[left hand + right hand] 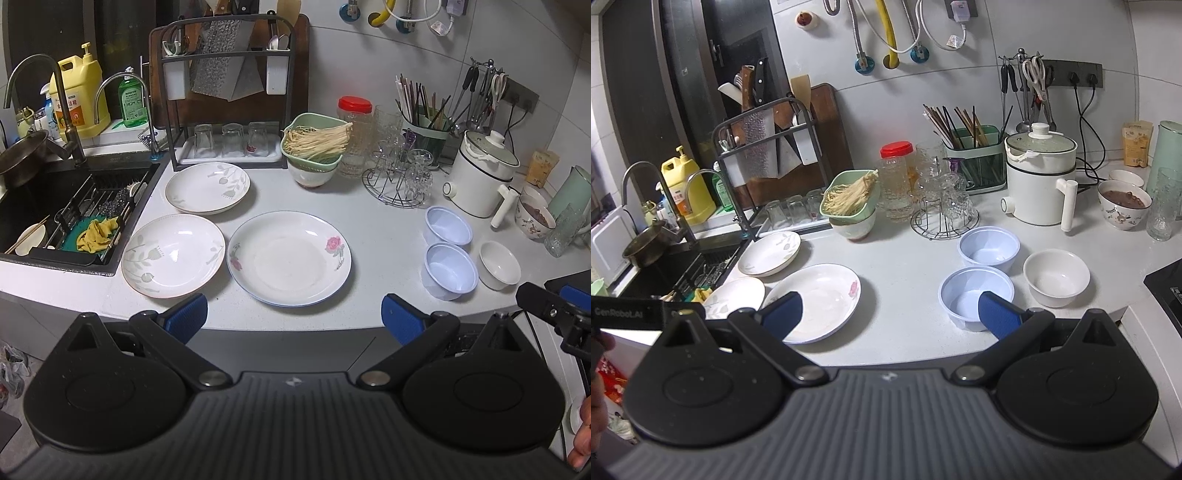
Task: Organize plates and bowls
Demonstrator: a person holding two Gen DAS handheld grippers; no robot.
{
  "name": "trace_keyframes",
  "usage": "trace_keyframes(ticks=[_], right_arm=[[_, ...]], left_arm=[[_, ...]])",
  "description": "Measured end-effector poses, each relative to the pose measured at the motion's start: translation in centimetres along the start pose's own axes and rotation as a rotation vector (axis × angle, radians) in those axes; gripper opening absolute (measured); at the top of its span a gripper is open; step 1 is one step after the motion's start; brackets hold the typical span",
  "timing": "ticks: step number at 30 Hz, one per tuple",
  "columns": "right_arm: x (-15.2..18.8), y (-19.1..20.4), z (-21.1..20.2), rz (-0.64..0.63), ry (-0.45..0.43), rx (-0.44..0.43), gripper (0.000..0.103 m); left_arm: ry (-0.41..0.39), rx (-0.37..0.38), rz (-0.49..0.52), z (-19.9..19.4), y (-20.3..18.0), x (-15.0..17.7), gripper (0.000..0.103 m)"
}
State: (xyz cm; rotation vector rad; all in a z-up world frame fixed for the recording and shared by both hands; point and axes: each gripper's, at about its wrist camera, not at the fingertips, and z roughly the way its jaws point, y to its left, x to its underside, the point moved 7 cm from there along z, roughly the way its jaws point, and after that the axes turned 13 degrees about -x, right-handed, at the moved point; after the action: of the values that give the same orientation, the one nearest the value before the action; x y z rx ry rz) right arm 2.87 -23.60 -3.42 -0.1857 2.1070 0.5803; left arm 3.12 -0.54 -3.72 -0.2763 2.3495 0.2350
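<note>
Three plates lie on the white counter: a rose-patterned plate (pixel 290 258) (pixel 816 301) in the middle, a leaf-patterned plate (pixel 173 254) (pixel 735 297) at the near left, and another leaf-patterned plate (pixel 207 187) (pixel 769 254) behind it. Two pale blue bowls, near (pixel 450 270) (pixel 966 291) and far (pixel 447 225) (pixel 989 246), and a small white bowl (pixel 499 264) (pixel 1056 277) stand to the right. My left gripper (pixel 293 319) is open and empty at the counter's front edge. My right gripper (pixel 890 314) is open and empty, its right finger in front of the near blue bowl.
A sink (pixel 55 221) with a rack and yellow cloth is on the left. A green basket of noodles (pixel 314 142) sits on a bowl at the back. A glass rack (pixel 399 181), white pot (pixel 484 170), chopstick holder (pixel 971 162) and a filled bowl (pixel 1123 203) crowd the back right.
</note>
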Motion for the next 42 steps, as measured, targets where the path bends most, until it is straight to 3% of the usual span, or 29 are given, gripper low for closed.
trace_keyframes(ticks=[42], right_arm=[[0.5, 1.6, 0.5, -0.054, 0.003, 0.005, 0.103]], left_arm=[[-0.017, 0.037, 0.008, 0.3, 0.8, 1.0, 0.102]])
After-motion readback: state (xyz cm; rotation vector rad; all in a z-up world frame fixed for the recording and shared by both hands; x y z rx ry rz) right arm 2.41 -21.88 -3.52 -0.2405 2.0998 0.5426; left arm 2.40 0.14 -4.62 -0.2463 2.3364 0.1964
